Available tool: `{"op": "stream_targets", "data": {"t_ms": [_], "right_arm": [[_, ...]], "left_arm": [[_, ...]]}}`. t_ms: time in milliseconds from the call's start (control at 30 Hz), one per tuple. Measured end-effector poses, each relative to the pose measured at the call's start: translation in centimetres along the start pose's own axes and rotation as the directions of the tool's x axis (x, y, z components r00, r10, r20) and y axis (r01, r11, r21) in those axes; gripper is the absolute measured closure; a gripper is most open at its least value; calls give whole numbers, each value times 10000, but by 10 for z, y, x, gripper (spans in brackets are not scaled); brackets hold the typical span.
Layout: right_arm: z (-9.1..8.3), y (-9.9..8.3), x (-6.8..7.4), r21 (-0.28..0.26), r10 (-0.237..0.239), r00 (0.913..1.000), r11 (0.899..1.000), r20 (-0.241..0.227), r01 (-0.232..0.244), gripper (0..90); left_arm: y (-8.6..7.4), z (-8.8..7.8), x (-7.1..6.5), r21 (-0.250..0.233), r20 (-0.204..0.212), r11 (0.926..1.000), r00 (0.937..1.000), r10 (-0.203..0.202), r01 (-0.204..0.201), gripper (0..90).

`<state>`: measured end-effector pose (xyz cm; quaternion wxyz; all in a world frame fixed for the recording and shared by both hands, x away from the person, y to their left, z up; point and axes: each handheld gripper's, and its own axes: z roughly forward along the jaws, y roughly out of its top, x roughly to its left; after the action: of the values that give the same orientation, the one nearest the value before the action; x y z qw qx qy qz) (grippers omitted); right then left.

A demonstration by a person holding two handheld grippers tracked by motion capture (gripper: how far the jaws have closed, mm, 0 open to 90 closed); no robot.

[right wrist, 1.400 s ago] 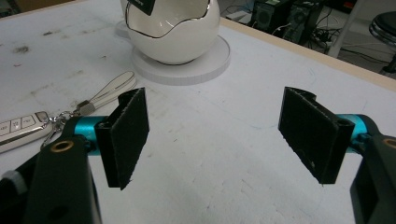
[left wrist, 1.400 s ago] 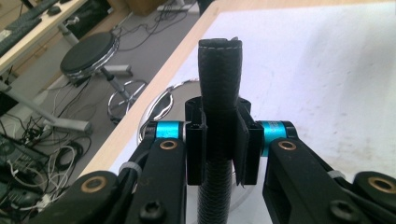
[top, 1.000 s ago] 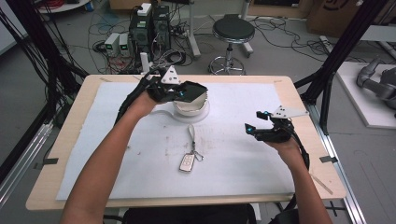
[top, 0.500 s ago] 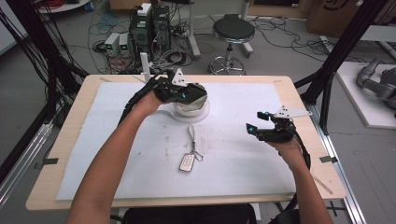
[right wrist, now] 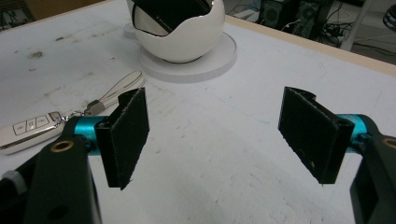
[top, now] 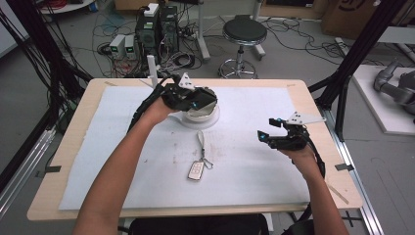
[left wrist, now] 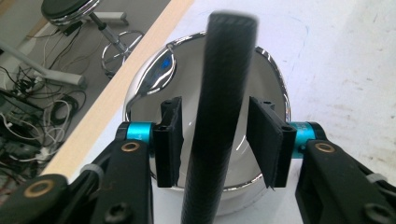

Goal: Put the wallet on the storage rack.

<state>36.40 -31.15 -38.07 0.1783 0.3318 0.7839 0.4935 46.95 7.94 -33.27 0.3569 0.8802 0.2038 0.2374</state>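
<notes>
1. Left gripper (top: 203,99): we hold it over the round white holder (top: 200,114) at the table's far middle, its ribbed black pads parted on either side of a black textured rod (left wrist: 219,116), not touching it; a chrome-rimmed mirrored dish (left wrist: 275,88) lies below.
2. Right gripper (top: 266,134): we hover it above the white mat (top: 254,171) at the right, jaws wide and empty.
3. Between them lies a glossy white key fob (top: 195,171) with a pale strap.

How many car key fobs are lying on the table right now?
1: the key fob lies on the white mat near the middle, its strap toward the white round holder. Nothing suggests another.
</notes>
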Motion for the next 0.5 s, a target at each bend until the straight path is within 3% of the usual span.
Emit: {"op": "stream_targets", "data": {"t_ms": [67,233,333,500], "right_arm": [[0,-1,0,-3,82,10000,10000,-2,-82,251],[0,-1,0,25,93,10000,10000,7,-93,251],[1,-1,1,45,71,10000,10000,7,-71,251],[1,-1,0,60,71,10000,10000,43,-71,251]], "left_arm": [[-7,-3,2,-142,-21,9995,9996,-266,266,505],[-25,-8,5,-254,2,9981,9984,-567,567,517],[-33,-9,4,-157,-71,9996,9997,-227,226,661],[-32,-13,3,-442,-152,9990,9999,54,-61,751]]}}
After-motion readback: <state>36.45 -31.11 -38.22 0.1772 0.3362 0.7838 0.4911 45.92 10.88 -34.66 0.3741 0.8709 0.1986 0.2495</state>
